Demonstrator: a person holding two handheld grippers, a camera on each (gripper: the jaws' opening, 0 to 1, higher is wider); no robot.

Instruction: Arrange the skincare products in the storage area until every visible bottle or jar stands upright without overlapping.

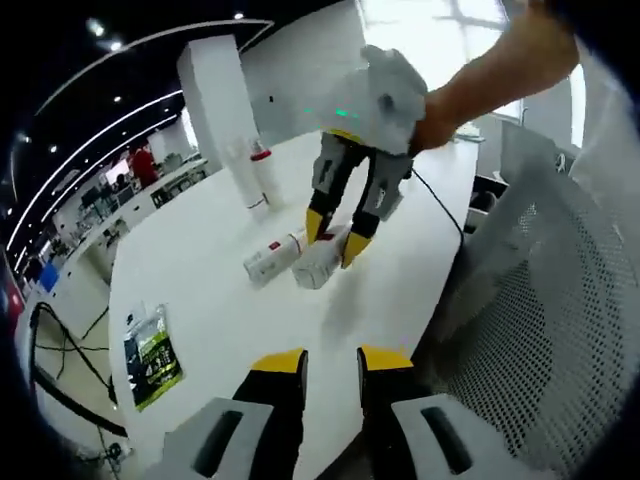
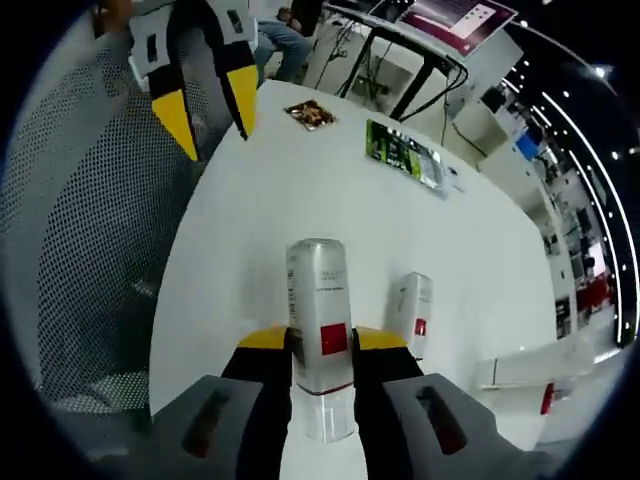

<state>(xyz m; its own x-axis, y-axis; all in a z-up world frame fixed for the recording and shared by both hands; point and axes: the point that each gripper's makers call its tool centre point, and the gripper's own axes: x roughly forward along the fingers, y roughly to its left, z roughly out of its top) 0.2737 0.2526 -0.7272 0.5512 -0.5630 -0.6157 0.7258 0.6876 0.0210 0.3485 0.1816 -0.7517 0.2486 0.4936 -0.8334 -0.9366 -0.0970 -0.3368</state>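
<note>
Two white bottles with red labels lie on their sides on the white table [image 1: 210,300]. My right gripper [image 2: 322,340] is shut on the nearer lying bottle [image 2: 318,300], its yellow fingertips [image 2: 265,340] pressed against both sides. In the left gripper view a hand holds that right gripper [image 1: 335,240] down over the same bottle [image 1: 318,265]. The second lying bottle [image 1: 272,257] [image 2: 410,310] rests just beside it. Further back stand a tall white bottle [image 1: 243,170] and a red-capped bottle [image 1: 265,172], both upright. My left gripper [image 1: 330,362] [image 2: 212,115] hovers open over the table's near edge, holding nothing.
A green packet [image 1: 150,355] [image 2: 405,150] lies flat near the table edge, with a small brown packet [image 2: 310,115] further along. A grey mesh chair [image 1: 540,330] [image 2: 90,200] stands close against the table's rim. A black cable [image 1: 440,205] trails off the table.
</note>
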